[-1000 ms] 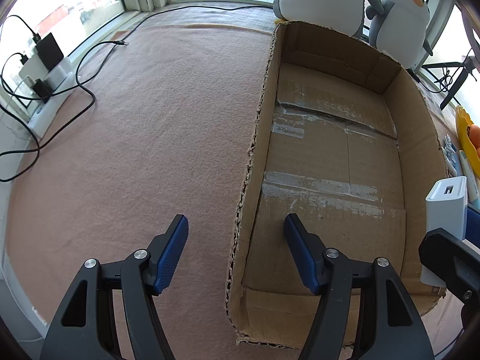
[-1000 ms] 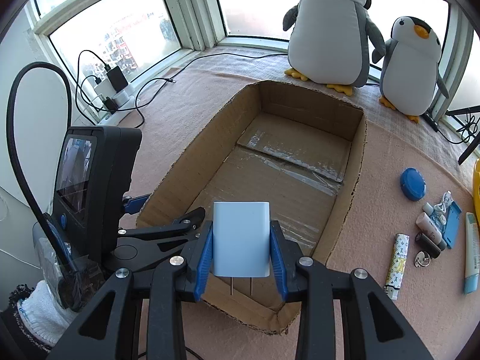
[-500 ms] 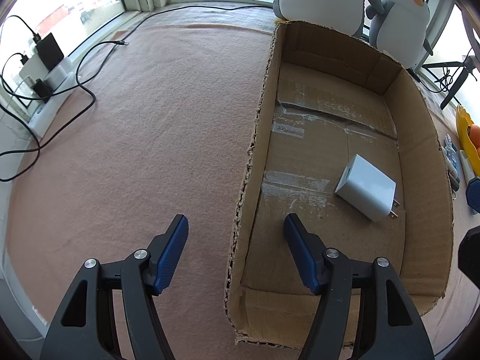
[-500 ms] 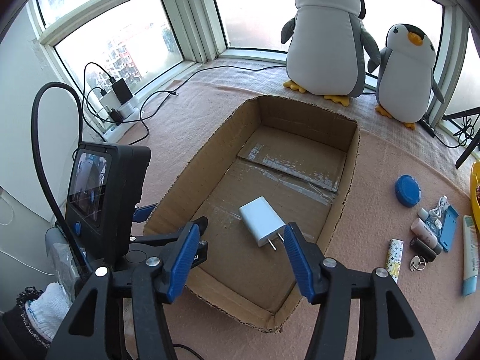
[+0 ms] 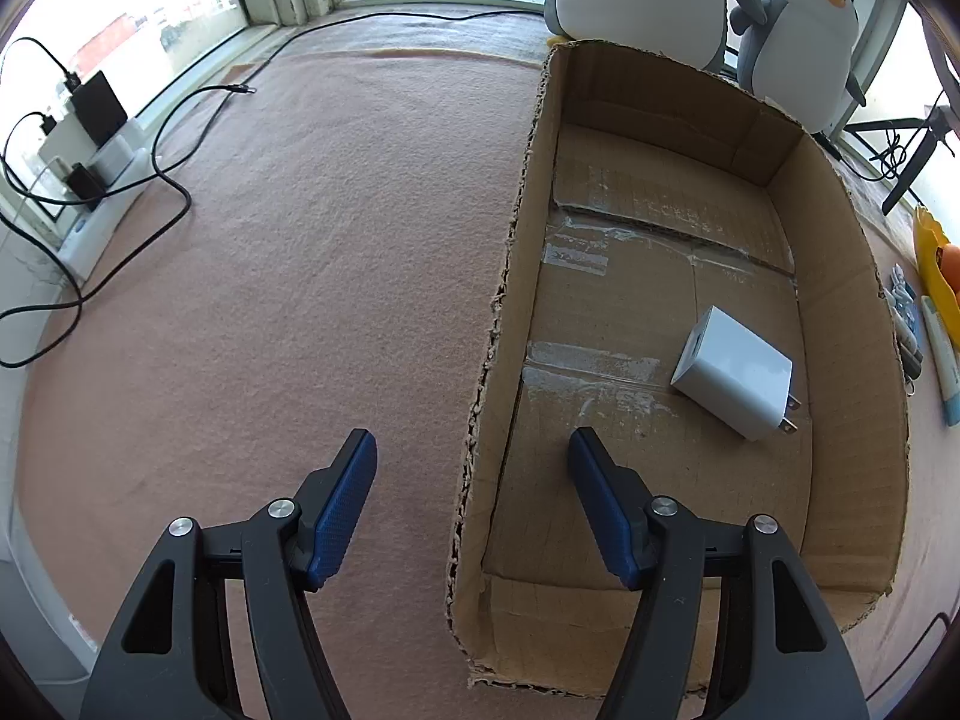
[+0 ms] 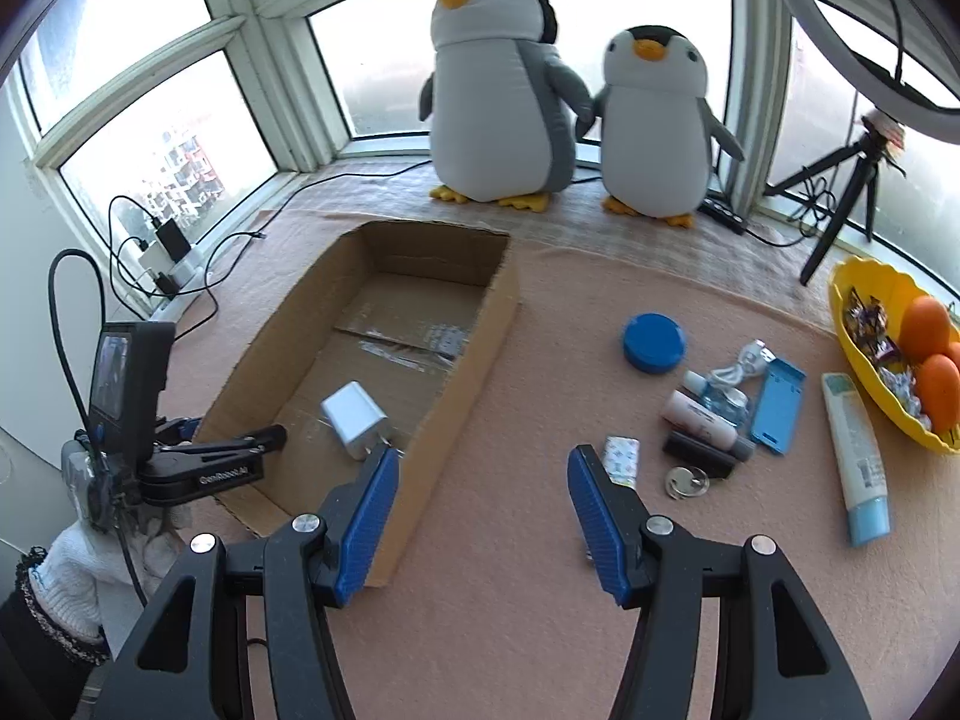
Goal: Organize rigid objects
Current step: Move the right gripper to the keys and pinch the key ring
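Observation:
A white wall charger [image 5: 732,381] lies on its side on the floor of the open cardboard box [image 5: 852,324]; it also shows in the right wrist view [image 6: 354,420], inside the box [image 6: 480,354]. My left gripper [image 5: 474,450] is open and empty, straddling the box's near left wall. My right gripper [image 6: 483,468] is open and empty, above the carpet right of the box. Right of it lie a blue lid [image 6: 653,342], a blue case [image 6: 777,405], small bottles [image 6: 699,420], a patterned lighter [image 6: 621,461], a ring [image 6: 687,482] and a tube [image 6: 855,456].
Two plush penguins [image 6: 498,96] stand by the window behind the box. A yellow bowl with oranges [image 6: 888,354] sits at far right beside a black tripod [image 6: 840,204]. A power strip with cables [image 5: 90,144] lies at the left edge of the pink carpet.
My right gripper let go of the white charger, which now lies in the box. That gripper then pulled back and swung right toward the loose items. My left gripper stayed still.

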Demonstrator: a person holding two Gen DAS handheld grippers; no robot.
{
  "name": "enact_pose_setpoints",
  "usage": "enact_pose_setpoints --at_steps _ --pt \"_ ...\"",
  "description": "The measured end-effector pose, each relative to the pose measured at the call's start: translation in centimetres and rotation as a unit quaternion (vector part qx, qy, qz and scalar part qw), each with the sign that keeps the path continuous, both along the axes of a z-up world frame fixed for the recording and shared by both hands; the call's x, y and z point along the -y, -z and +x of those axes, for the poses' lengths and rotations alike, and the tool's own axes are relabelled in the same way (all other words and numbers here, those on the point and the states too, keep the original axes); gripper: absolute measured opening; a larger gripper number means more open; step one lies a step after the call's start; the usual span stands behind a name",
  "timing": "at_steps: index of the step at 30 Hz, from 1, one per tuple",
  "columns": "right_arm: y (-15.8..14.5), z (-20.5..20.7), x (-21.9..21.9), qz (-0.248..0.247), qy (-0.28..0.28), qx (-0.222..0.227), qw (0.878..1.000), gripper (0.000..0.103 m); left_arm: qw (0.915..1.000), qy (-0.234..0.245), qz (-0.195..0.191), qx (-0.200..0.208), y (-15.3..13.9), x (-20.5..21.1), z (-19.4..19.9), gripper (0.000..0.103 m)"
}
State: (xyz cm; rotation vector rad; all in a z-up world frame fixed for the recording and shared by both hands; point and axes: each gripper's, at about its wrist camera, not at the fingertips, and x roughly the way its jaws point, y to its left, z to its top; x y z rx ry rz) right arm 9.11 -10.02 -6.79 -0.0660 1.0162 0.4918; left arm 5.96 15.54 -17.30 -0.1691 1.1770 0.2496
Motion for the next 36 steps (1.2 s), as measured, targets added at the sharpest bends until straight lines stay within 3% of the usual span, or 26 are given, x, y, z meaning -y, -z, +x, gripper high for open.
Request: enact_pose_setpoints --at_steps 12,18,23,27,36 --pt "2.9 2.2 10.3 -0.02 0.115 -0.042 0.992 0.055 1.0 0.001 0.003 -0.001 -0.1 0.1 0.1 0.066" --pt "5.2 4.1 12.5 0.016 0.162 -0.1 0.982 0.055 1.0 0.0 0.002 0.0 0.0 0.1 -0.1 0.066" --pt "7.4 5.8 13.2 0.066 0.192 -0.161 0.966 0.054 1.0 -0.001 0.002 0.001 0.0 0.1 -0.1 0.066" --pt "8.8 7.0 13.3 0.104 0.214 -0.2 0.95 0.044 1.0 -0.001 0.002 0.001 0.0 0.1 -0.1 0.066" --pt "10.8 8.4 12.9 0.13 0.235 -0.244 0.932 0.03 1.0 -0.001 0.002 0.002 0.0 0.2 -0.1 0.066"
